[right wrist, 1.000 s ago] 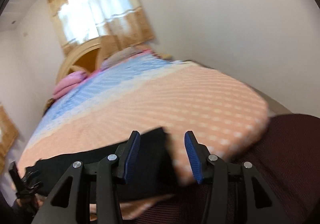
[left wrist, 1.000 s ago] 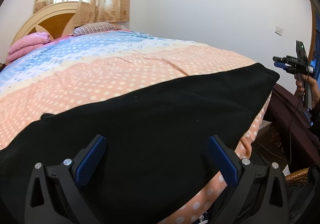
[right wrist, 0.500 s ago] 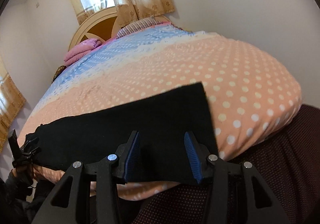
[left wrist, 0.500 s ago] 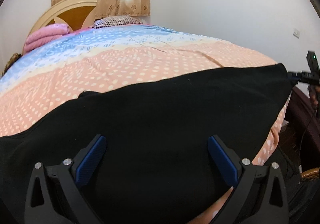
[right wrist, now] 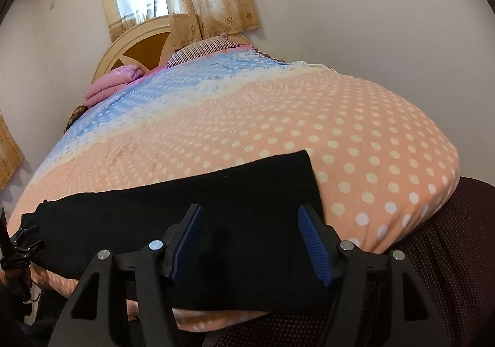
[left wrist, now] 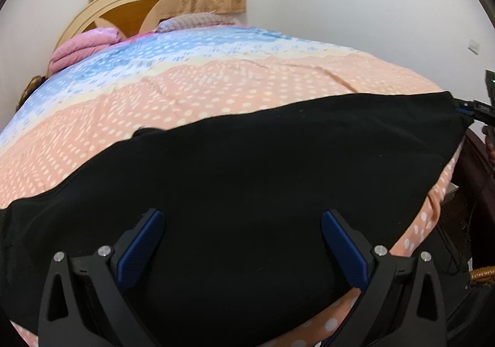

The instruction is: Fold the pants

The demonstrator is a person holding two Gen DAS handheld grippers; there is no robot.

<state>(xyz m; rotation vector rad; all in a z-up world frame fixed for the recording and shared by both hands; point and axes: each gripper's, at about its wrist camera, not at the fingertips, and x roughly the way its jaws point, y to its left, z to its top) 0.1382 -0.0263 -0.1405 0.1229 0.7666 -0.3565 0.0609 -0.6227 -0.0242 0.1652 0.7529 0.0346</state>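
Observation:
Black pants (left wrist: 247, 180) lie flat in a long band across the foot of the bed, on the peach dotted blanket (left wrist: 216, 93). My left gripper (left wrist: 243, 245) is open, its jaws wide apart just above one end of the pants. My right gripper (right wrist: 250, 241) is open over the other end of the pants (right wrist: 173, 214), near their right edge. The right gripper also shows at the far right of the left wrist view (left wrist: 473, 107), and the left gripper at the far left of the right wrist view (right wrist: 18, 245). Neither holds any cloth.
A folded pink blanket (left wrist: 83, 46) and a striped pillow (right wrist: 201, 49) lie at the wooden headboard (right wrist: 139, 49). A dark maroon dotted cloth (right wrist: 448, 254) hangs at the bed's foot. A wicker item (left wrist: 482, 272) sits low on the right.
Both grippers have come closer and lower over the pants. The right gripper's jaws have opened wider. The pants lie as before.

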